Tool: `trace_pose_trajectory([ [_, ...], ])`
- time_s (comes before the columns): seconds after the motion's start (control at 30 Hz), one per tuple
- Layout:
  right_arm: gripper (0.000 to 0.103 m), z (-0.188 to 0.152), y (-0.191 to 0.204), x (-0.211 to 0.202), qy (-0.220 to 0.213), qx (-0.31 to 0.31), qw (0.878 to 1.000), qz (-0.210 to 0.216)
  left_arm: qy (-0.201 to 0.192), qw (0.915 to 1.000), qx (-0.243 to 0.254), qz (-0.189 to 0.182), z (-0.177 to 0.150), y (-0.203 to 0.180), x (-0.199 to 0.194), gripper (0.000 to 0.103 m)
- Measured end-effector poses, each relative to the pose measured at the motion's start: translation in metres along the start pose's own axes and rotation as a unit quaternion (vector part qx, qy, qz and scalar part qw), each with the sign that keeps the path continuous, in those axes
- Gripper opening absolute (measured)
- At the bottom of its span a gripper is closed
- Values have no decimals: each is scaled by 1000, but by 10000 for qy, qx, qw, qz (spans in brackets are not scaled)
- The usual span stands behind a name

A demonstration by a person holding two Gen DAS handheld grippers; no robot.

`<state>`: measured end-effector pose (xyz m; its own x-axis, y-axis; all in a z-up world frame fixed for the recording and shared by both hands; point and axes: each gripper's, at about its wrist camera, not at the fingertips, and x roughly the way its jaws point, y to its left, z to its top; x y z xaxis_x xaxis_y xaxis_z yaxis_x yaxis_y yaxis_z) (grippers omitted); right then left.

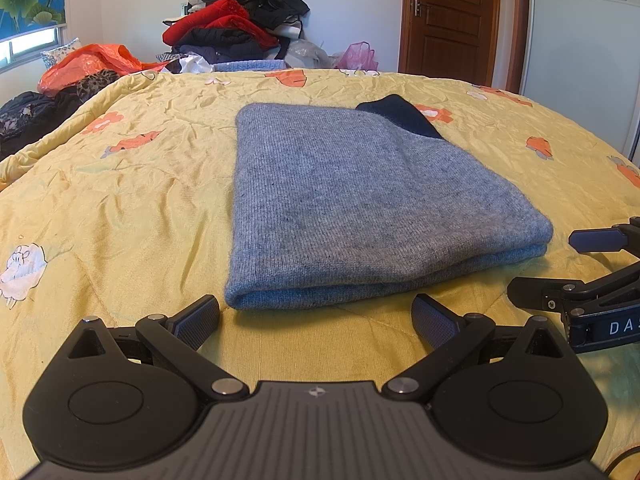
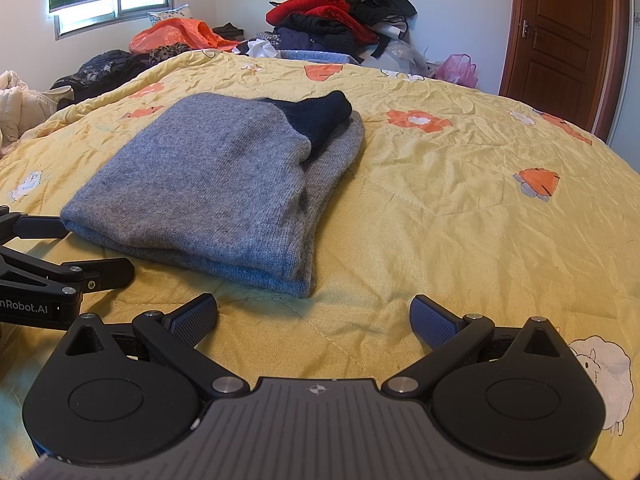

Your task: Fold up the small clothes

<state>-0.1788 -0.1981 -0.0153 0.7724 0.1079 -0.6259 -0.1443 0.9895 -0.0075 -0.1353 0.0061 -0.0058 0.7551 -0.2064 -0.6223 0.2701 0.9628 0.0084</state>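
Note:
A grey knit garment (image 1: 360, 200) lies folded in a thick rectangle on the yellow quilt (image 1: 120, 200), with a dark navy part (image 1: 400, 114) sticking out at its far right corner. It also shows in the right wrist view (image 2: 208, 184). My left gripper (image 1: 316, 316) is open and empty, just short of the garment's near fold. My right gripper (image 2: 314, 316) is open and empty, near the garment's right corner. Each gripper shows in the other's view, the right one (image 1: 560, 264) and the left one (image 2: 80, 248), both open beside the garment.
A pile of red, black and dark clothes (image 1: 236, 24) stands against the far wall past the bed. An orange plastic bag (image 1: 88, 64) and dark clothes lie at the far left. A pink bag (image 1: 358, 56) and a brown door (image 1: 452, 16) are at the far right.

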Motion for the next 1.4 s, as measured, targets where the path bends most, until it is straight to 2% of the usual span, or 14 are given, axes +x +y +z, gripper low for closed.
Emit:
trace_pose_trajectory([
  [0.67, 103, 0, 0, 0, -1, -1, 10000, 1, -18, 9999, -119, -36, 0, 3, 0, 103],
  [0.9, 103, 0, 0, 0, 1, 8, 10000, 7, 60, 9999, -41, 81, 2, -3, 1, 103],
  [1.07, 103, -1, -1, -2, 11, 44, 10000, 32, 20, 9984, -341, 459, -4, -2, -8, 103],
  [1.23, 103, -1, -2, -6, 30, 115, 9999, -2, 45, 9951, -345, 923, -2, -11, -20, 103],
  [1.3, 103, -4, -3, -13, 19, 359, 9994, -21, 12, 9948, -356, 952, 0, -13, -31, 103],
  [1.4, 103, -10, -3, -24, 54, 580, 9983, 97, 206, 9959, -316, 824, 5, -17, -41, 103],
])
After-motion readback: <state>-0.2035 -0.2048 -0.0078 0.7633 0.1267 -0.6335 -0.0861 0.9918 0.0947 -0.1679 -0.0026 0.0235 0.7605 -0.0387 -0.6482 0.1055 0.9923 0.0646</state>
